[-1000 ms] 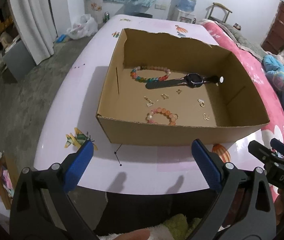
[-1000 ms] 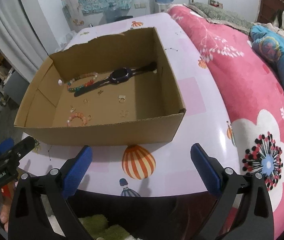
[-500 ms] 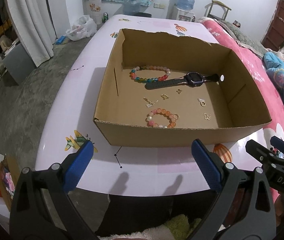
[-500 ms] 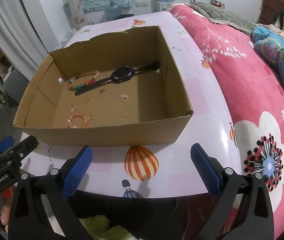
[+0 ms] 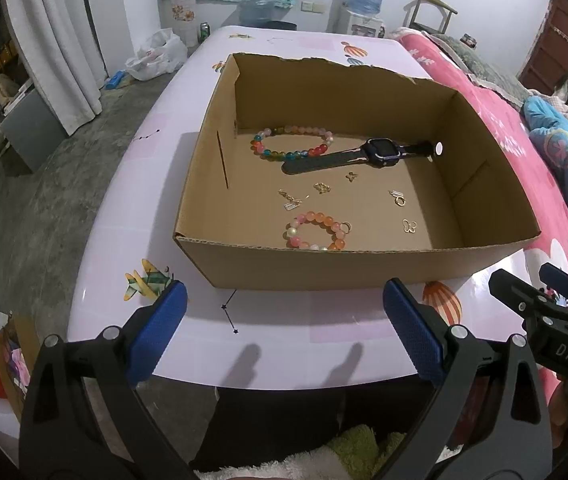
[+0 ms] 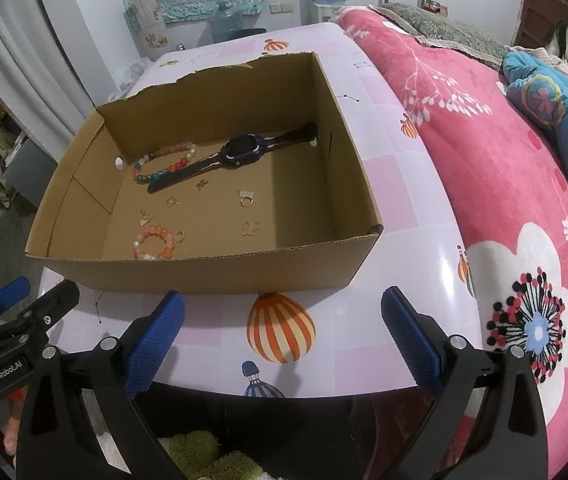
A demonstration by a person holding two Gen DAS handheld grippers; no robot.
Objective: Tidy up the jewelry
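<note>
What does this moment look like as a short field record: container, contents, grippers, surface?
container: open cardboard box, far rim torn
contents: multicolour bead bracelet near far wall; dark smartwatch lying flat beside it; pink-orange bead bracelet near front wall; several small gold charms loose on the floor
left gripper: open, empty, short of the box
right gripper: open, empty, short of the box
surface: pink printed table
beside table: pink floral blanket
</note>
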